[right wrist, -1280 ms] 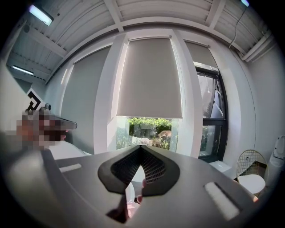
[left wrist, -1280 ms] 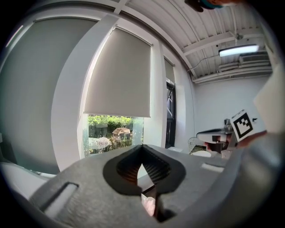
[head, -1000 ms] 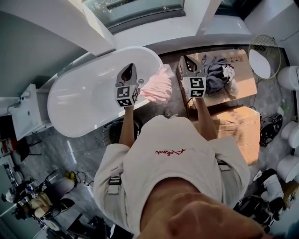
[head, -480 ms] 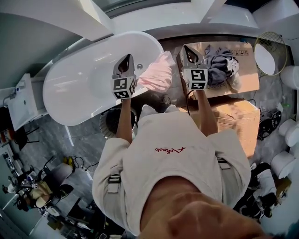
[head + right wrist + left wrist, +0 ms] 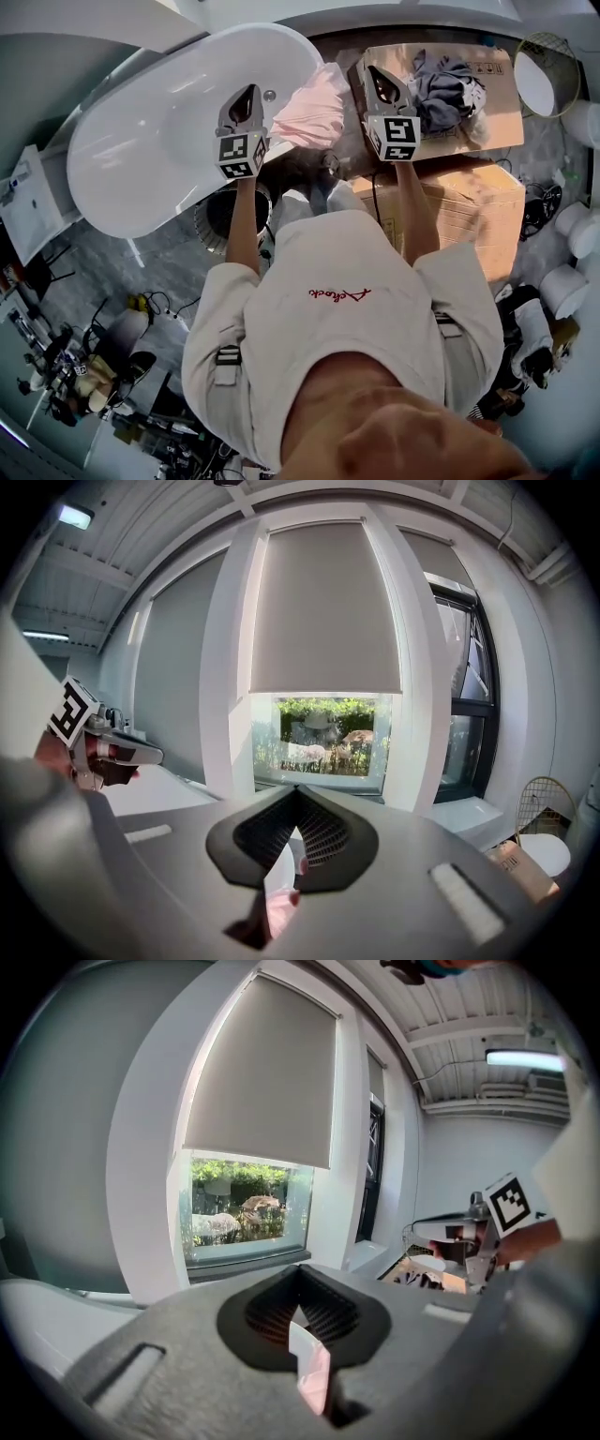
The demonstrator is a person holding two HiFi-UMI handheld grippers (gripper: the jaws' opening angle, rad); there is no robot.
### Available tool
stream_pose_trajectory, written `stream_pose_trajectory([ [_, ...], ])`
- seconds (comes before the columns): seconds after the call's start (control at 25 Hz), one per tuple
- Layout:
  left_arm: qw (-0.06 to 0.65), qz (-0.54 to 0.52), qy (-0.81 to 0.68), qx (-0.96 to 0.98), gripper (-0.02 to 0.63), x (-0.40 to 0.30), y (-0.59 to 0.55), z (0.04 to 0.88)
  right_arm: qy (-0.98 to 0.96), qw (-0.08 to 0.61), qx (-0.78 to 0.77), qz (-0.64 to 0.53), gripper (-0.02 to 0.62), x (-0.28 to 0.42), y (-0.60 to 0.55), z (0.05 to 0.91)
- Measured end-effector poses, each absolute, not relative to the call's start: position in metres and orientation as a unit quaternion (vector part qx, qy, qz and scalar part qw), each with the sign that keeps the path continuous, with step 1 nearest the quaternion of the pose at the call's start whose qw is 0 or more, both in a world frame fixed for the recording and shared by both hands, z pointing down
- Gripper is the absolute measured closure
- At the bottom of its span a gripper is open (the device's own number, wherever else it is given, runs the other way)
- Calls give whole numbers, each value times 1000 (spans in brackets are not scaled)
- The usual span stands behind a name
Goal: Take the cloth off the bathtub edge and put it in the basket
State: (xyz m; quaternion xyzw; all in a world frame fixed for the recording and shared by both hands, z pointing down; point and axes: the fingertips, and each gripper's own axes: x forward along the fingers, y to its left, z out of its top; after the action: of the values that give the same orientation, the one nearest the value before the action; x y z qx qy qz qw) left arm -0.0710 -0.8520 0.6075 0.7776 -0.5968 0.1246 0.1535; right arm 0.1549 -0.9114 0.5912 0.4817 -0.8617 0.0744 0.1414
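Note:
A pink cloth (image 5: 314, 108) hangs crumpled over the near end rim of the white bathtub (image 5: 159, 141). My left gripper (image 5: 251, 92) is held over the tub just left of the cloth, jaws shut and empty. Right of the cloth, over a cardboard box, my right gripper (image 5: 373, 73) is likewise shut on nothing. A dark round basket (image 5: 217, 214) stands on the floor under the left forearm, partly hidden. Both gripper views look level toward a window; a sliver of pink shows below the shut jaws of the left gripper (image 5: 300, 1309) and the right gripper (image 5: 296, 829).
Stacked cardboard boxes (image 5: 469, 202) stand at the right, with a heap of dark grey clothes (image 5: 448, 82) on the upper one. A gold wire basket (image 5: 548, 80) sits at the far right. A white washbasin (image 5: 28, 211) is at the left. Cables and gear litter the floor.
The person has stepped closer: the tub, cloth and boxes fill more of the upper view. Both grippers moved forward a little and stayed shut. The cloth has not moved.

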Motion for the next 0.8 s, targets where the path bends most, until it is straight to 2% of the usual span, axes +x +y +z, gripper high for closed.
stream_pose_trajectory([
  [0.8,249,186,-552,773,606,-77,-802,750,-821,233,485,191,589,148,-835,755],
])
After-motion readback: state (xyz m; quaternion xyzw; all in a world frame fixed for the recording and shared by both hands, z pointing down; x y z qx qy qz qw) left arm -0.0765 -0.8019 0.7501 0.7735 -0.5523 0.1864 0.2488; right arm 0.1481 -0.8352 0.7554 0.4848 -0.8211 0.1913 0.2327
